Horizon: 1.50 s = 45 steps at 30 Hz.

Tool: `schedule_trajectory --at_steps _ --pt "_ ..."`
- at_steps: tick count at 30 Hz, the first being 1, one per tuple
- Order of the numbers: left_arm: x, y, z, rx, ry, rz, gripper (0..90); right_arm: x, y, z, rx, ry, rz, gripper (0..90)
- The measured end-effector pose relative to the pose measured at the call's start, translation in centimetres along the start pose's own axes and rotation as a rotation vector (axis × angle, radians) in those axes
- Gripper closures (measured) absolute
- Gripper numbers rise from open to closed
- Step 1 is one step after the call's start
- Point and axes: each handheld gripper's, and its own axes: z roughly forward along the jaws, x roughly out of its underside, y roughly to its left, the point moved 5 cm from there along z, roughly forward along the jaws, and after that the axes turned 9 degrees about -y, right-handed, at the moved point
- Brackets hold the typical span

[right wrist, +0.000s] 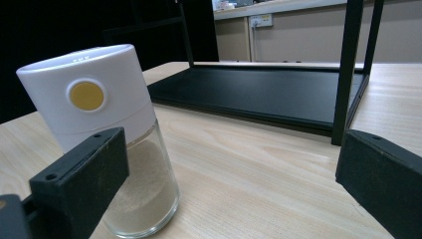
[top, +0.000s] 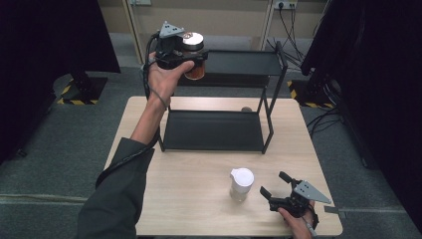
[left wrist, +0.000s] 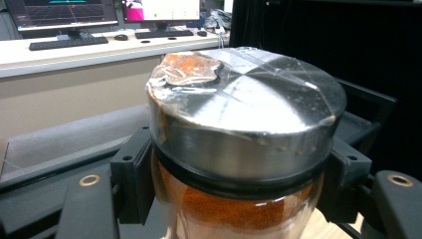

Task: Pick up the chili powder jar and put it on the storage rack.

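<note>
The left gripper (top: 191,59) is clenched on a jar (top: 194,62) and holds it up at the left end of the rack's top shelf (top: 244,63), toward eleven o'clock from the bench's (top: 199,199) middle. The jar stands upright, its long axis vertical, its base about level with the shelf edge; whether it touches the shelf I cannot tell. The shelf surface lies toward three o'clock of the jar, so I judge that the coming move turns on carrying it sideways over that edge and then down.

In the left gripper view the jar (left wrist: 239,149) is clear glass filled with orange-red powder, capped by a brushed-metal lid (left wrist: 249,119) with tape or film stretched across it and a black ring beneath. The pads (left wrist: 132,174) press the glass just under that ring on both sides.

The right gripper (top: 278,191) rests on the bench near five o'clock, jaws spread and holding nothing. A white-capped shaker (top: 241,184) of pale powder stands just beside it, toward nine o'clock, apart from the jaws. The lower shelf (top: 214,130) is bare.
</note>
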Motion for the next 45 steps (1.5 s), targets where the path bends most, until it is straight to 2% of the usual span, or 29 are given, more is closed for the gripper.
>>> schedule_trajectory --at_steps 4,7,16,25,30,34,39,45 --pt "-0.1 0.1 0.6 -0.037 0.002 0.008 30.2 0.0 0.0 0.0 -0.001 0.0 0.001 0.6" --pt "-0.2 0.4 1.0 -0.052 0.001 -0.002 30.2 0.0 0.0 0.0 -0.002 0.0 0.003 0.6" --pt "-0.5 0.8 2.2 -0.085 0.002 0.004 30.2 0.1 -0.1 0.0 -0.001 0.002 0.008 0.6" --pt "-0.1 1.1 3.4 -0.1 0.01 0.001 30.2 0.1 -0.1 0.0 -0.007 -0.001 0.008 0.6" --pt "0.2 1.5 3.6 -0.103 -0.003 -0.014 30.2 0.1 -0.1 0.0 -0.008 -0.001 0.011 0.6" --pt "0.4 1.6 3.9 -0.107 0.005 -0.005 30.2 0.0 -0.1 0.0 -0.01 -0.003 0.006 0.6" --pt "1.1 1.8 4.5 -0.114 0.013 -0.018 30.2 0.1 -0.1 0.0 -0.01 -0.003 0.008 0.6" --pt "1.4 1.6 4.6 -0.118 0.002 0.0 30.1 0.1 -0.1 0.0 -0.01 -0.002 0.008 0.6"
